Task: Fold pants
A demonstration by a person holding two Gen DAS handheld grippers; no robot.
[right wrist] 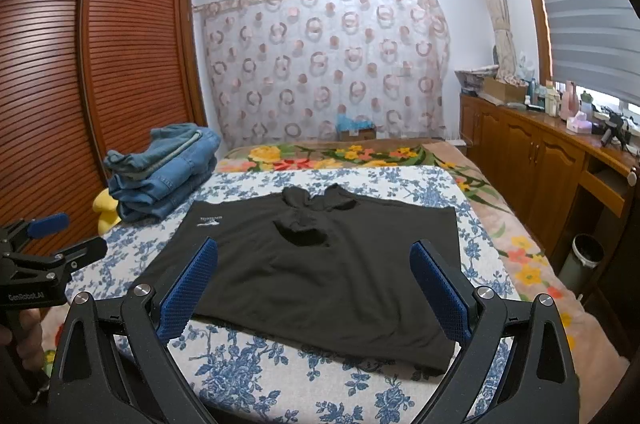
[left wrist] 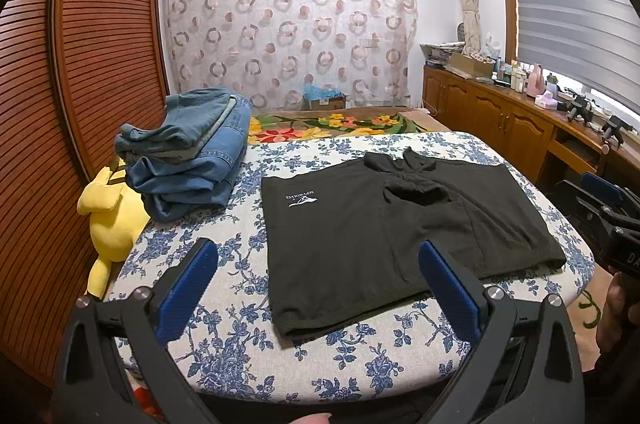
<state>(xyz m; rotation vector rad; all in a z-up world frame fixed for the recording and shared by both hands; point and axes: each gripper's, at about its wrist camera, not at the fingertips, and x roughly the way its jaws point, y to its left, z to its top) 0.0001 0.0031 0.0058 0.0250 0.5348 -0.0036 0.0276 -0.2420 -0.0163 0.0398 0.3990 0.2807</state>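
While yellow plush toy lies at far left edge of bed, folded jeans stack sits just beside it. Left gripper spread wide, holding nothing. Black pants lie folded flat on blue floral cover, mid-bed. Right gripper also spread, empty, above near edge of pants.

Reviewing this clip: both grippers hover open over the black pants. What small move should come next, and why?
Probably lower the left gripper onto the near edge of the black pants and pinch it. Both it and the right gripper are open and hold nothing, and the pants lie flat on the floral board, seemingly with another fold left.
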